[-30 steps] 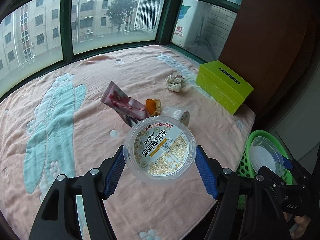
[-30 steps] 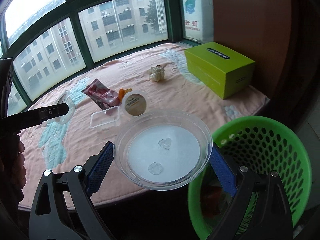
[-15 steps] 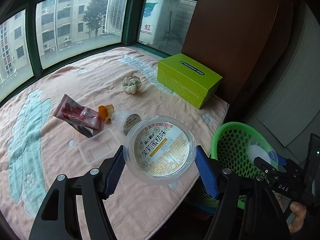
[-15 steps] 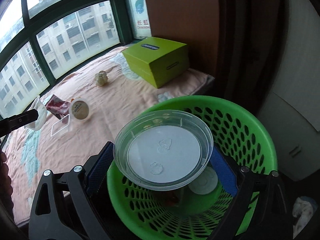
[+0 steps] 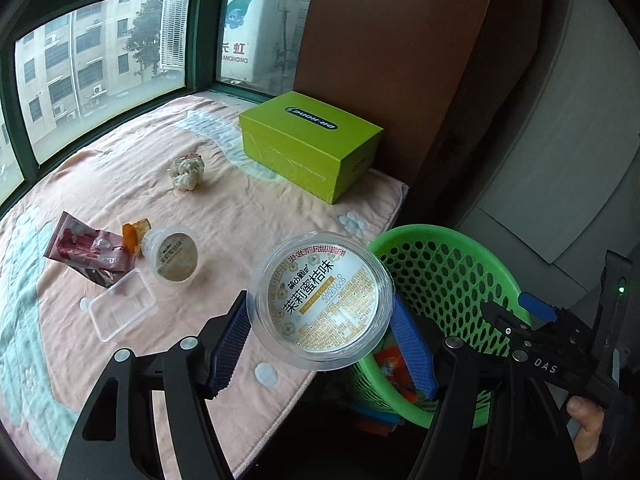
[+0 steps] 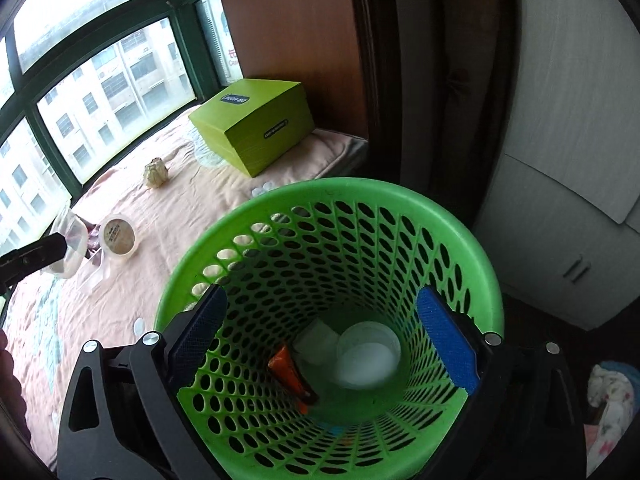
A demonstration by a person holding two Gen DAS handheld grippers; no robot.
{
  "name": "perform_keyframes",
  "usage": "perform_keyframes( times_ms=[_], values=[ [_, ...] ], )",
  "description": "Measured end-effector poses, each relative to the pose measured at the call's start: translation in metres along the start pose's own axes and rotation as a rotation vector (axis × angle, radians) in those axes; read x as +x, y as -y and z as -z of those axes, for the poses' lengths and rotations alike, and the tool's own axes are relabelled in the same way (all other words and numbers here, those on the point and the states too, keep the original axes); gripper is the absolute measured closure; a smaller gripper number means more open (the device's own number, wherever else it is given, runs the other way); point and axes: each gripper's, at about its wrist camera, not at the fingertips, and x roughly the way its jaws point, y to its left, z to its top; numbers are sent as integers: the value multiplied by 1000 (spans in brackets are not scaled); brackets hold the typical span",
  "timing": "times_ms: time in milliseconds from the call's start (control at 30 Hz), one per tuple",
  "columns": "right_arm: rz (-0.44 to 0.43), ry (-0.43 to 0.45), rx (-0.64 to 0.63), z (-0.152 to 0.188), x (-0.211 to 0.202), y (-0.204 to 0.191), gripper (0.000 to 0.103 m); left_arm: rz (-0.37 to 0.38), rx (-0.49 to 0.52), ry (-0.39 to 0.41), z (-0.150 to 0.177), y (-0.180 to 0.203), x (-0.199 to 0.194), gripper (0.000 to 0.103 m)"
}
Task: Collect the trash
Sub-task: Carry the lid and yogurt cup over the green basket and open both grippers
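Round clear plastic lid [image 5: 323,300], yellow-printed label, clamped in left gripper [image 5: 320,336] beside green perforated plastic basket [image 6: 408,200]; right gripper [image 6: 320,332] spread, empty, above it.

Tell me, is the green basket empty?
No. The green basket already holds trash at the bottom: a clear round tub, an orange wrapper and a clear piece beside them.

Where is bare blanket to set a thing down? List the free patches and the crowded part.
Free: the pink blanket between the crumpled paper ball, the lime-green cardboard box and the small labelled plastic cup; also the near strip beside the clear rectangular tray. Crowded: the cluster of tray, cup and pink foil wrapper.
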Motion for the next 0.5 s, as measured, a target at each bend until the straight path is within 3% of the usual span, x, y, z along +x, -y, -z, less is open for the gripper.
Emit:
perform_keyframes(
  times_ms=[500],
  values=[
    [23,73,48,-3,-31,23,8,32,103,-45,5,58,23,36]
  ],
)
